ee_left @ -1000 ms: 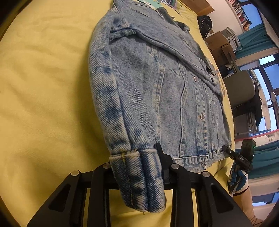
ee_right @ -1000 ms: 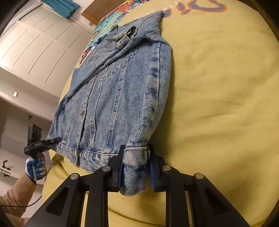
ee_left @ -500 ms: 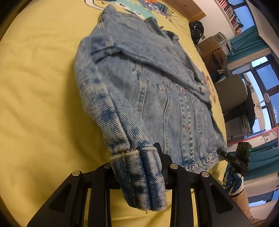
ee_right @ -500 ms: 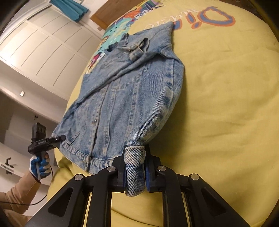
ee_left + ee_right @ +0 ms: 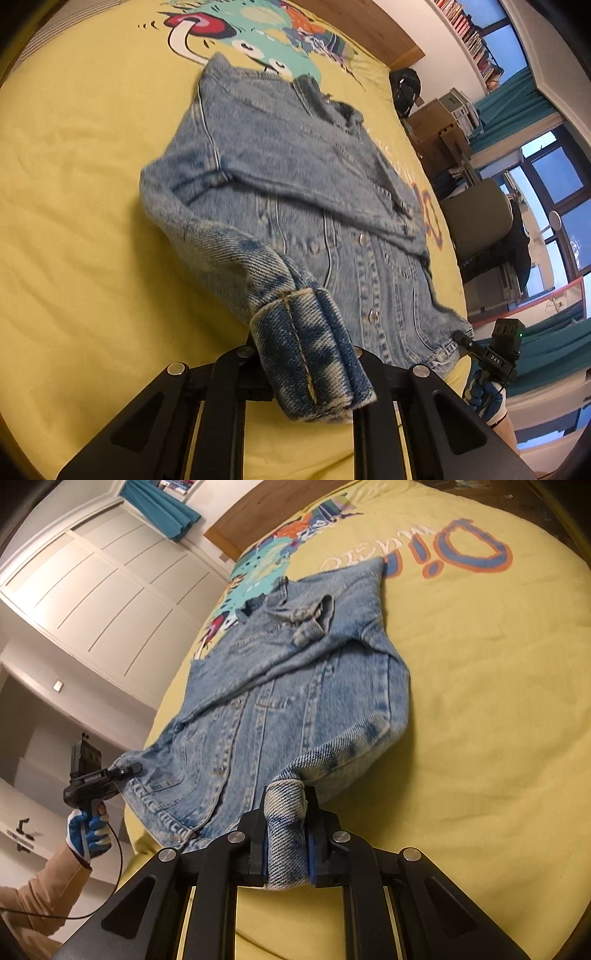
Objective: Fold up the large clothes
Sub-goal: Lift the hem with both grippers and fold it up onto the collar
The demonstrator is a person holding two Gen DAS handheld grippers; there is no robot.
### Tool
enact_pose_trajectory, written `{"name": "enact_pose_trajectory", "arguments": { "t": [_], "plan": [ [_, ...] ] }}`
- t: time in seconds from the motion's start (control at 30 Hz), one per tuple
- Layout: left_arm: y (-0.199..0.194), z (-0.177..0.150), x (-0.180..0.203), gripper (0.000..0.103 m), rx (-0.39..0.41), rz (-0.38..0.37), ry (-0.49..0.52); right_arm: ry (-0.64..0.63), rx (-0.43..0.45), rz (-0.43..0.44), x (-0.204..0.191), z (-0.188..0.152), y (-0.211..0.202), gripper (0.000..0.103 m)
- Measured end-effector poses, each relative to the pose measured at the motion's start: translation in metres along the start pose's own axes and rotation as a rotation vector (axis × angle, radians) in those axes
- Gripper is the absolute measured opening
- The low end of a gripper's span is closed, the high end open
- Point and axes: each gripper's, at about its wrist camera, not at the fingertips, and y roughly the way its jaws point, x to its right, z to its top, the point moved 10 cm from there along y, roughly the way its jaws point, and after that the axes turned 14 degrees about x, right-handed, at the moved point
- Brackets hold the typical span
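Observation:
A light blue denim jacket (image 5: pixel 295 192) lies front up on a yellow bedspread (image 5: pixel 74 184); it also shows in the right wrist view (image 5: pixel 280 701). My left gripper (image 5: pixel 306 354) is shut on the cuff of one sleeve (image 5: pixel 310 354) and holds it raised off the bed. My right gripper (image 5: pixel 286 838) is shut on the other sleeve cuff (image 5: pixel 286 834), also raised. Each gripper shows at the jacket's hem corner in the other's view, the right one (image 5: pixel 491 354) and the left one (image 5: pixel 92 775).
The bedspread has a colourful cartoon print (image 5: pixel 258 37) and orange lettering (image 5: pixel 443 546) near the collar. A wooden headboard (image 5: pixel 258 524), white wardrobe doors (image 5: pixel 92 602), a chair (image 5: pixel 480 218) and windows (image 5: pixel 554 177) stand beyond the bed.
Both grippers have pulled back and up with the cuffs. The sleeves have lifted off the bed and bent, and more of the jacket and bed shows.

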Motion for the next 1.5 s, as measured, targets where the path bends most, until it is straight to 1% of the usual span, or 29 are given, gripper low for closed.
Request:
{"name": "enact_pose_trajectory", "arguments": {
  "t": [0.17,0.3,0.47,0.63,0.77,0.93,1.0,1.13,1.27,1.37,1.5],
  "plan": [
    [0.005,0.010,0.003,0.011,0.007,-0.010,0.015,-0.011,0.027,0.011,-0.007,0.017,0.004,0.014],
    [0.007,0.019,0.004,0.011,0.025,-0.030,-0.001,-0.023,0.045,0.024,-0.014,0.033,0.007,0.014],
    [0.008,0.044,0.008,0.011,0.064,-0.059,-0.023,-0.038,0.070,0.030,-0.018,0.061,0.013,0.014],
    [0.010,0.078,0.014,0.010,0.113,-0.093,-0.029,-0.051,0.106,0.029,-0.023,0.102,0.025,0.014],
    [0.017,0.107,0.015,0.010,0.149,-0.112,-0.039,-0.037,0.141,0.030,-0.024,0.135,0.039,0.014],
    [0.033,0.147,0.010,0.010,0.197,-0.129,-0.073,0.028,0.189,0.030,-0.015,0.179,0.065,0.014],
    [0.041,0.168,0.007,0.010,0.220,-0.130,-0.084,0.062,0.210,0.029,-0.011,0.196,0.077,0.014],
    [0.061,0.201,-0.004,0.010,0.251,-0.113,-0.104,0.136,0.258,0.018,0.003,0.232,0.109,0.014],
    [0.094,0.225,-0.022,0.010,0.246,-0.078,-0.135,0.209,0.277,-0.011,0.025,0.255,0.146,0.014],
    [0.124,0.236,-0.038,0.010,0.228,-0.048,-0.150,0.264,0.271,-0.044,0.047,0.261,0.172,0.014],
    [0.157,0.237,-0.059,0.011,0.183,0.011,-0.161,0.296,0.236,-0.111,0.072,0.258,0.203,0.017]
  ]
}}
